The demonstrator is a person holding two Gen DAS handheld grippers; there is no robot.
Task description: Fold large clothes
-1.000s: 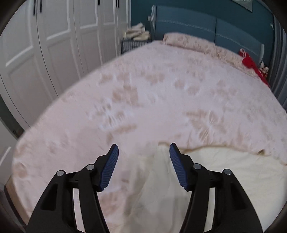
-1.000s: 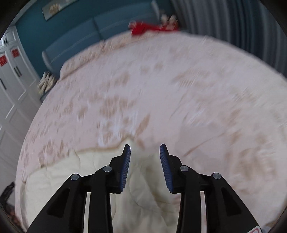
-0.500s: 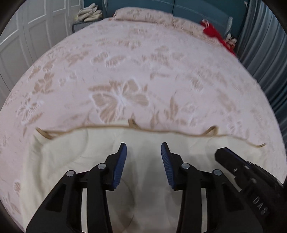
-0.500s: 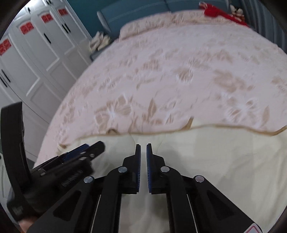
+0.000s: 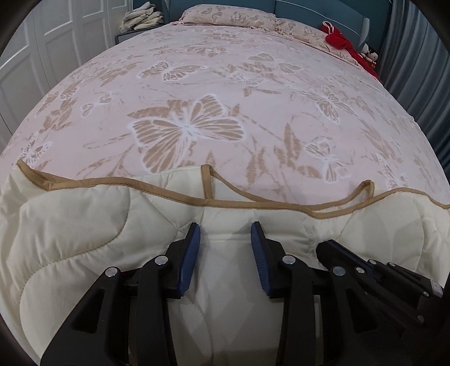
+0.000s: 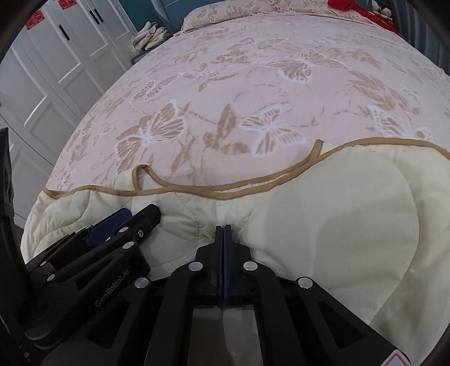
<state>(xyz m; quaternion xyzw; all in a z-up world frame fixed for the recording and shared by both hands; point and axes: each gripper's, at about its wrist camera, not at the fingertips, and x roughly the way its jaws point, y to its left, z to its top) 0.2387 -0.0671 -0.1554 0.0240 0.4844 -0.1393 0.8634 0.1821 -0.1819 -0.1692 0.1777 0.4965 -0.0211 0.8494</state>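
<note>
Right gripper (image 6: 224, 229) has just clamped shut on the cream quilt (image 6: 323, 225). Left gripper (image 5: 225, 233) hangs open above it, so one grip remains.

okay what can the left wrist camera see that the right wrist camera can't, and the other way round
Only the left wrist view shows the left hand-held gripper from behind, jaws apart over the cream quilt, and the grey curtain at the right.

Only the right wrist view shows the right hand-held gripper with jaws shut on a pinch of quilt, plus red labels on the white wardrobe doors.

Both show the quilt's tan trim, the butterfly bedspread, the red item by the headboard, and the other gripper alongside.
</note>
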